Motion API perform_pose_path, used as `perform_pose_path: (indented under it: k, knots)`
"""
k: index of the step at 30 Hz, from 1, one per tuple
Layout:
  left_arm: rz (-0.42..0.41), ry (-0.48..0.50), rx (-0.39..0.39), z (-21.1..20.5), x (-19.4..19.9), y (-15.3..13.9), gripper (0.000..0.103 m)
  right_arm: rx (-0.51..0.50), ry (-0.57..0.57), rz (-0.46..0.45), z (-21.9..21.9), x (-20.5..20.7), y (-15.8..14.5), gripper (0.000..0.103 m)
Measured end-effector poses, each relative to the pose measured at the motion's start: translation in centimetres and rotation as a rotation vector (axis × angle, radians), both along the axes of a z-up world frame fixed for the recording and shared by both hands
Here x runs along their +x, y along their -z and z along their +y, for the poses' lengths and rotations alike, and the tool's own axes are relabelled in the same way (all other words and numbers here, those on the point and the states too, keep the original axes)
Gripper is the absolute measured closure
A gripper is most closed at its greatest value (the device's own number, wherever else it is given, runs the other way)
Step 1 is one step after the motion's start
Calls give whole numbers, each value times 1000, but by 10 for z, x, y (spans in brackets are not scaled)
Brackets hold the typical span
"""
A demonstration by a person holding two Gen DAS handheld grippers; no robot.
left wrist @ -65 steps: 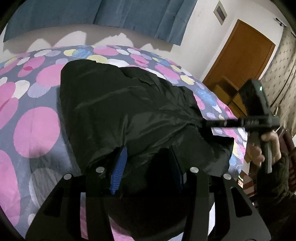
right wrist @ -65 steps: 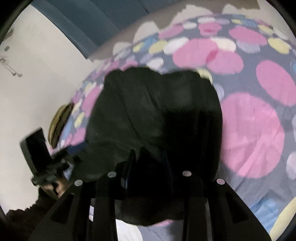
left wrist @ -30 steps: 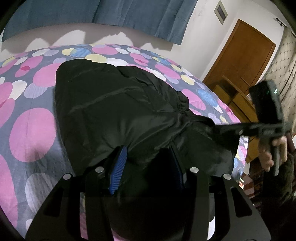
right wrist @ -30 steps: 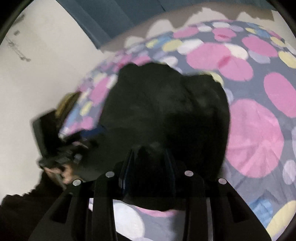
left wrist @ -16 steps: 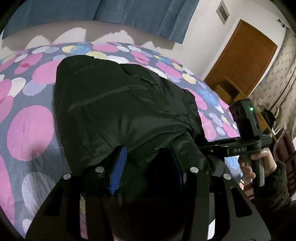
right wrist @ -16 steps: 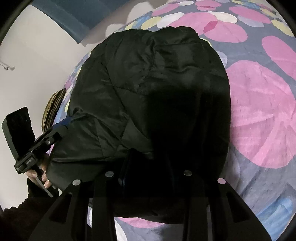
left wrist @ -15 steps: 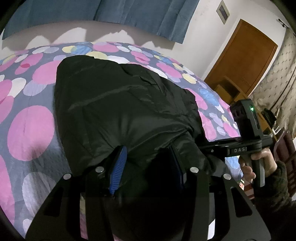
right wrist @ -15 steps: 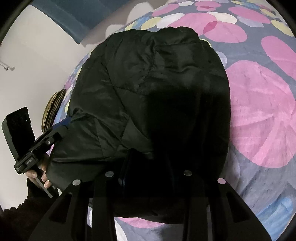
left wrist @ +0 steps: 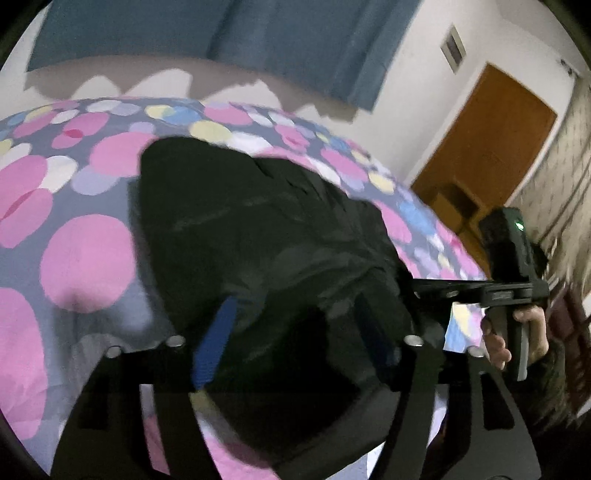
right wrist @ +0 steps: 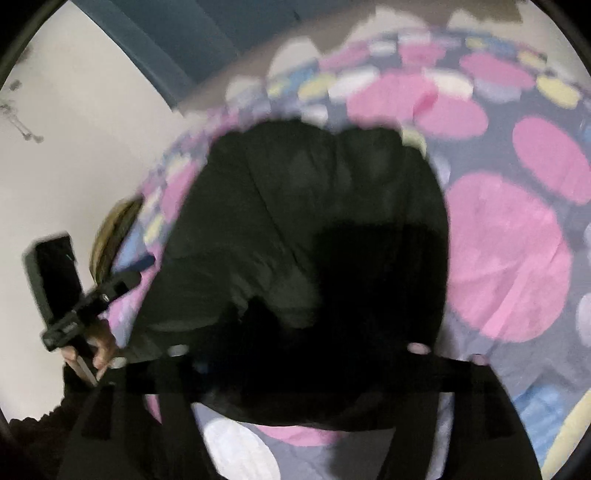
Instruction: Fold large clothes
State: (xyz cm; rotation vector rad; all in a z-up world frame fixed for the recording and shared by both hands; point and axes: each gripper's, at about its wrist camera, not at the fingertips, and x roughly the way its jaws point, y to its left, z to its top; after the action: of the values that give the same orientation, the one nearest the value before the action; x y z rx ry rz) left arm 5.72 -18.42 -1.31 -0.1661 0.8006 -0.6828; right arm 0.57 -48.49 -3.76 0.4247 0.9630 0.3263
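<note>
Black jacket (left wrist: 258, 236), no legible writing

no readable text, lettering on the right gripper (left wrist: 498, 293) blurred beyond reading

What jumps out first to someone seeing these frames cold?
A big black puffy jacket lies folded in a heap in the middle of a bedspread covered in large pink dots. Both tongs sit at its near edge: the left tongs with blue pads and the right tongs, both opening with jacket fabric between the fingers. Behind the bed hangs a blue curtain, with a brown door at right in the left view.
</note>
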Motion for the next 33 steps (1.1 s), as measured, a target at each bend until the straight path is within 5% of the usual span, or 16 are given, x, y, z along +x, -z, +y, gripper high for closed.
perform_pose_path:
  k: [3, 10, 17, 33]
  knots:
    - [18, -32, -33, 20, 7, 3, 25, -37, 97, -74, -18, -5, -12, 17]
    - [160, -44, -120, 31, 24, 36, 24, -1, 123, 41, -31, 26, 26, 17]
    - [153, -52, -71, 11, 27, 50, 6, 85, 90, 113, -31, 46, 61, 11]
    - [153, -68, -48, 18, 28, 46, 5, 58, 67, 81, 3, 54, 56, 19]
